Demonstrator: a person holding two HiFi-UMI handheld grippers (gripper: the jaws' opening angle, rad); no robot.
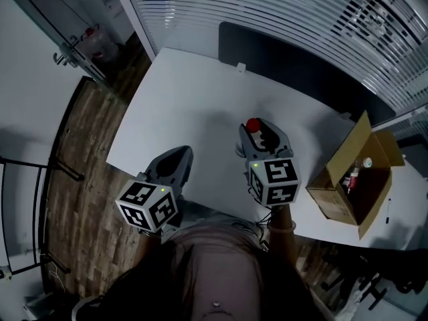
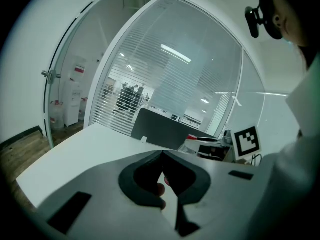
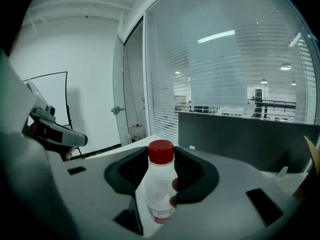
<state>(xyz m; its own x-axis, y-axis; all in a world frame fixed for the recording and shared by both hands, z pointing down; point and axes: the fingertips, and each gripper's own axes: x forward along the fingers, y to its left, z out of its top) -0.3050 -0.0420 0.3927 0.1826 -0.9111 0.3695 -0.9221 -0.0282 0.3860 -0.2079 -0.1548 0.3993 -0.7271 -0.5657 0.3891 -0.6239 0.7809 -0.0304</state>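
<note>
A clear plastic bottle (image 3: 159,186) with a red cap (image 3: 161,151) stands upright between the jaws of my right gripper (image 3: 160,160), which is shut on it. In the head view the cap (image 1: 253,124) shows at the tip of the right gripper (image 1: 260,132), above the white table (image 1: 194,105). My left gripper (image 1: 179,158) hangs over the table's near edge, to the left of the right one. Its jaws meet (image 2: 162,155) with nothing between them. The left gripper view also catches the right gripper (image 2: 207,147) and its marker cube (image 2: 247,140).
An open cardboard box (image 1: 332,202) with small items inside sits at the table's right end. A dark panel (image 1: 287,62) runs along the far edge, with glass and blinds behind it. Wooden floor (image 1: 80,166) lies to the left.
</note>
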